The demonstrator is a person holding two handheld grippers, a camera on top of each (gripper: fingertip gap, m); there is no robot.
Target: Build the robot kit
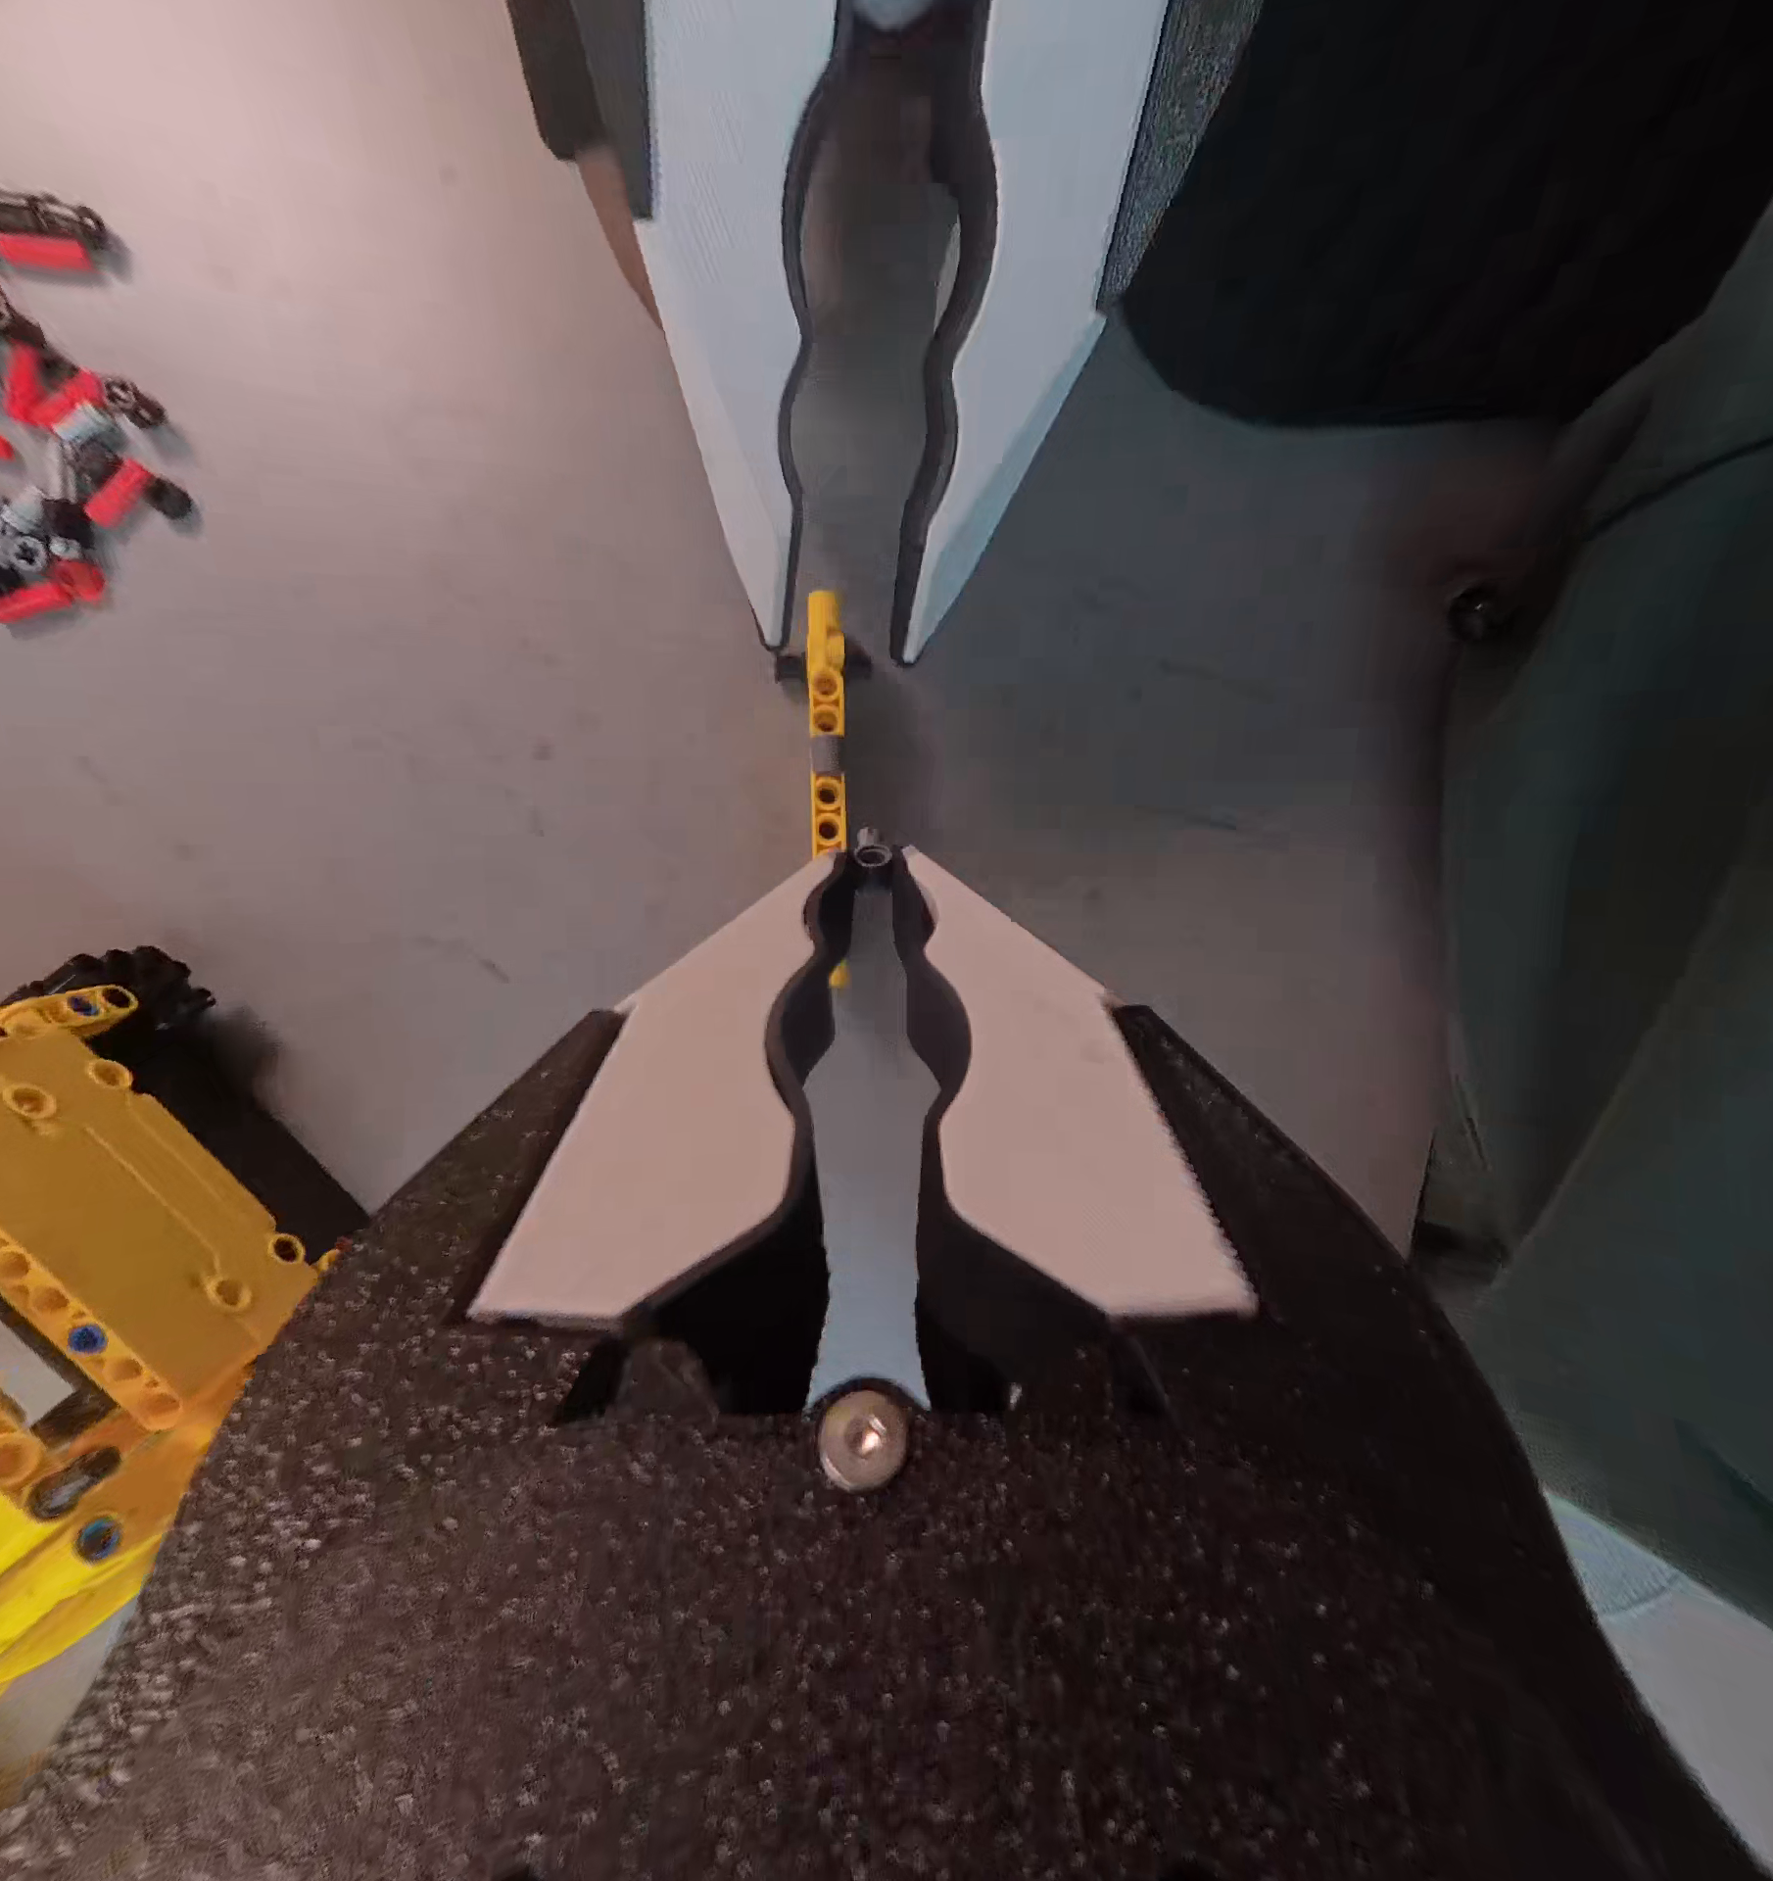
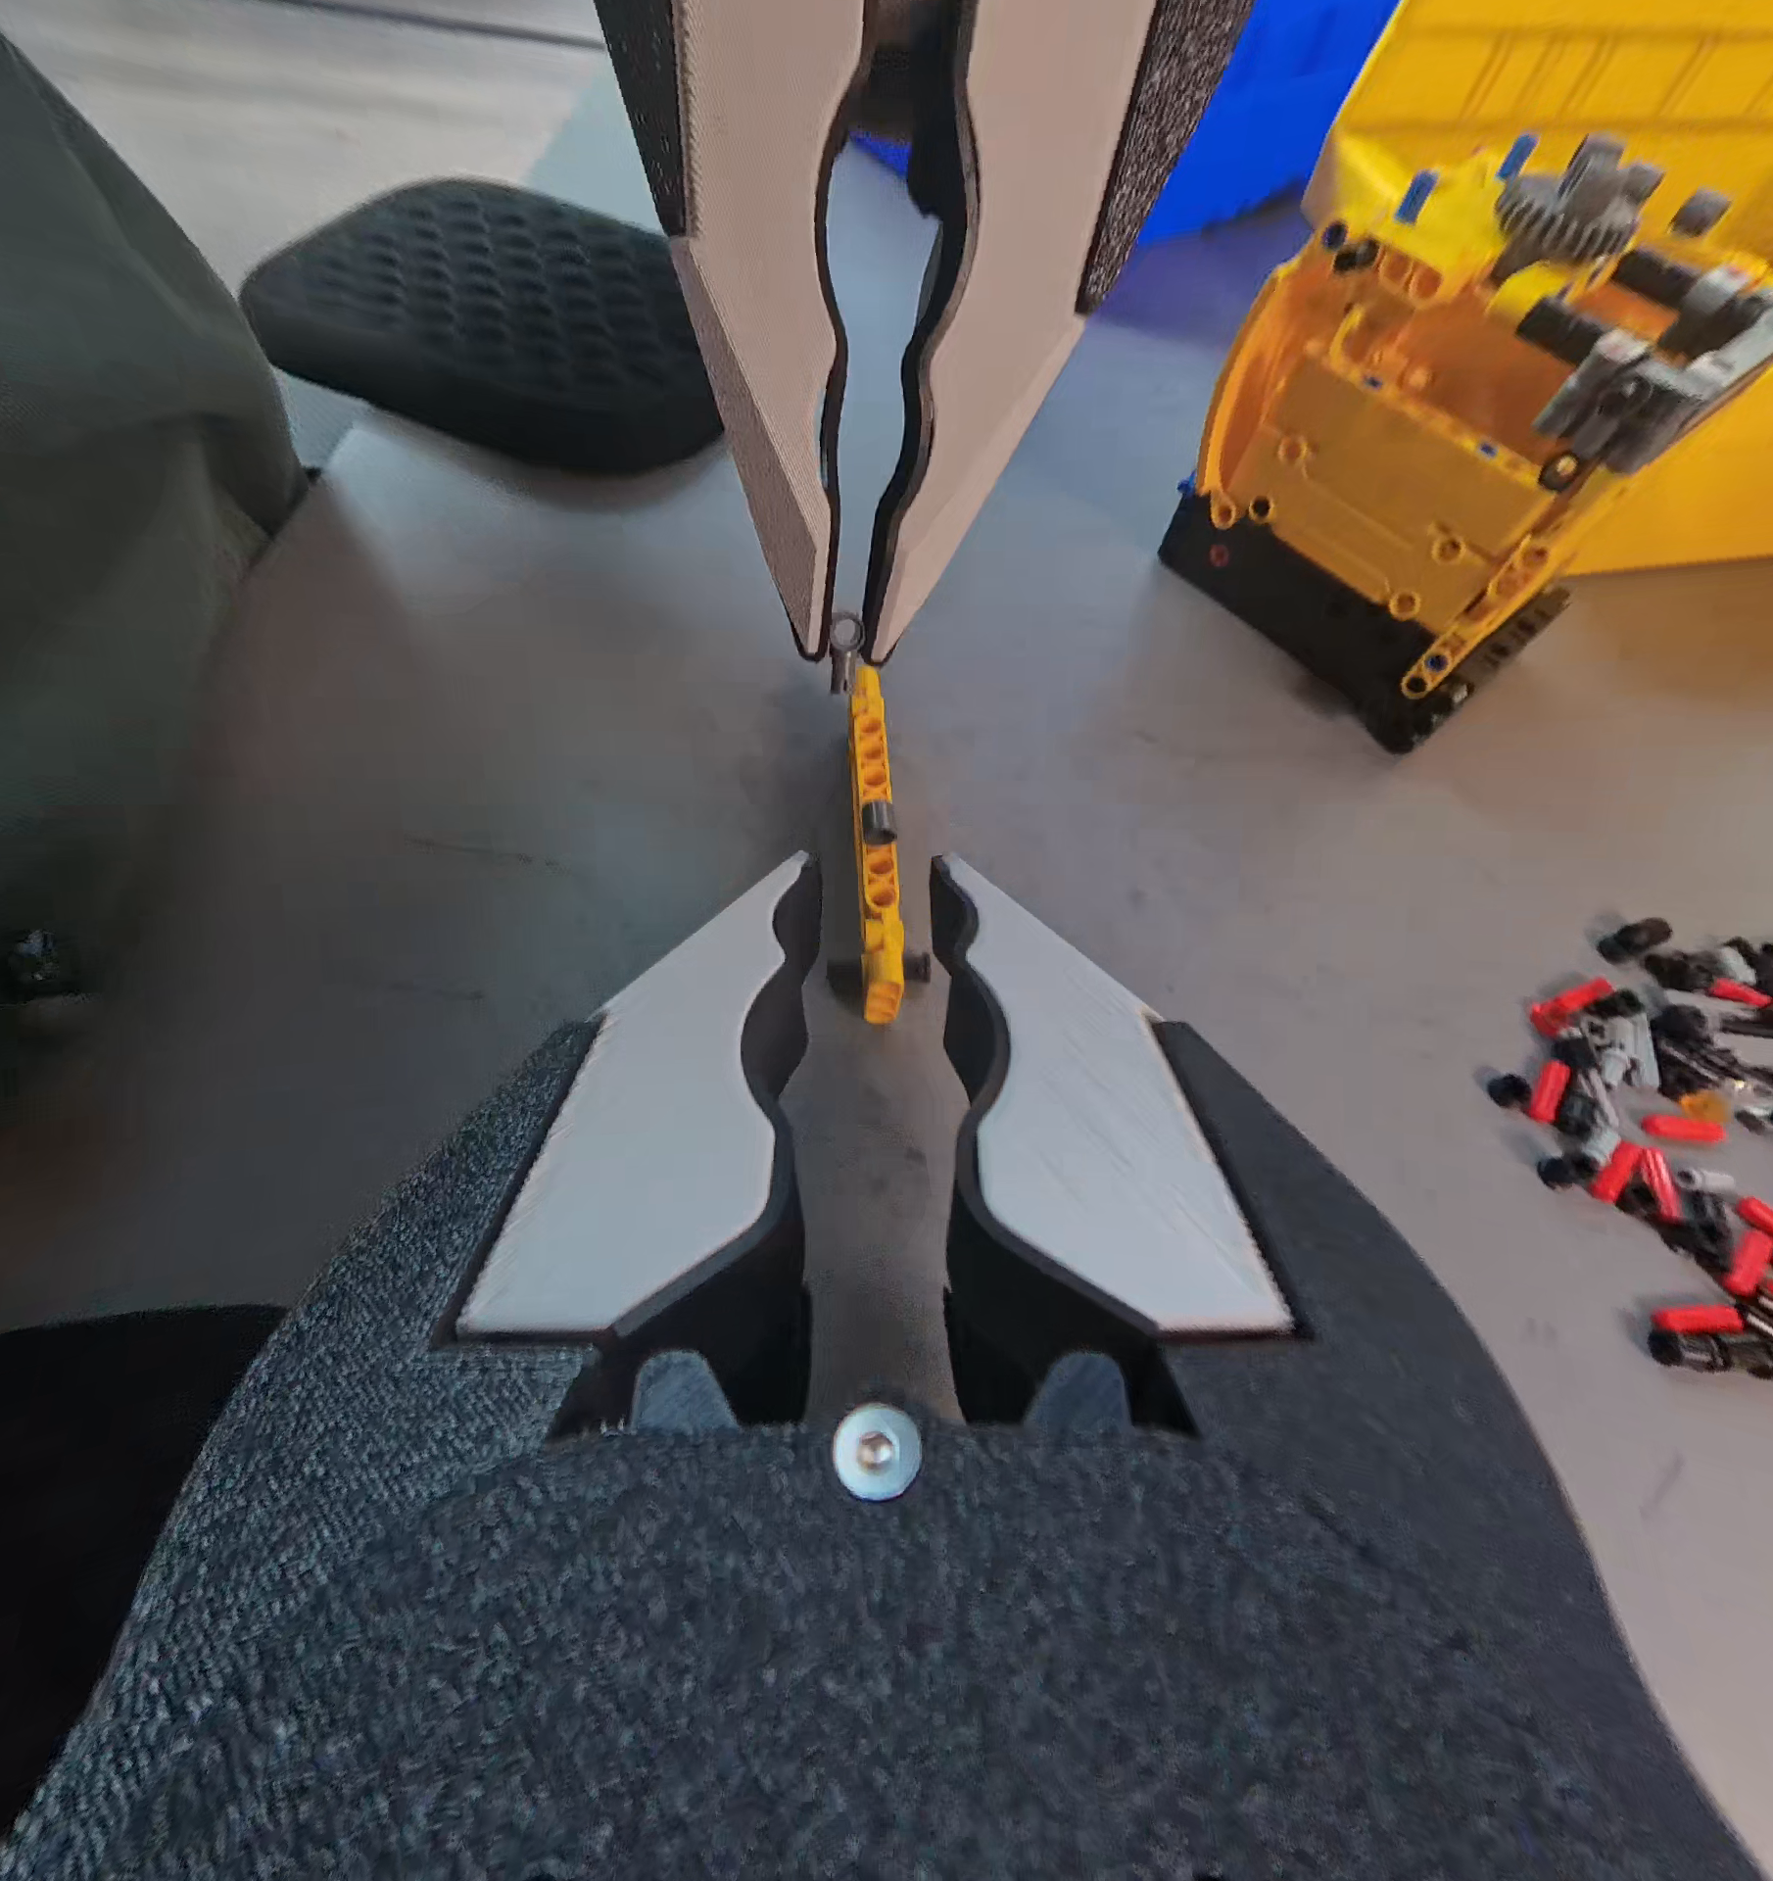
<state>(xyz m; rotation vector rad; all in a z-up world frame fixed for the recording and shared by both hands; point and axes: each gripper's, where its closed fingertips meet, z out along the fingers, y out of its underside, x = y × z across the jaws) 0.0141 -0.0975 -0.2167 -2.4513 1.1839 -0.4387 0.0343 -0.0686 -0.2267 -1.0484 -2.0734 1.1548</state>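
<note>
Yellow plastic catches the eye first: a slim holed beam (image 2: 878, 845) with a dark pin through its middle, lying lengthwise between the two grippers over the grey table (image 2: 1218, 916). The left gripper (image 1: 870, 865) has its tips pinched together on a small grey pin (image 1: 872, 850) right at one end of the beam. The right gripper (image 2: 874, 865) faces it from the other end with its fingers spread apart either side of the beam, and I cannot tell whether they touch it. Off to one side stands a half-built yellow and black brick model (image 2: 1422, 438), with a yellow bin (image 2: 1676, 122) behind it. Nearer, a heap of red, black and grey small parts (image 2: 1697, 1140) is scattered on the table.
</note>
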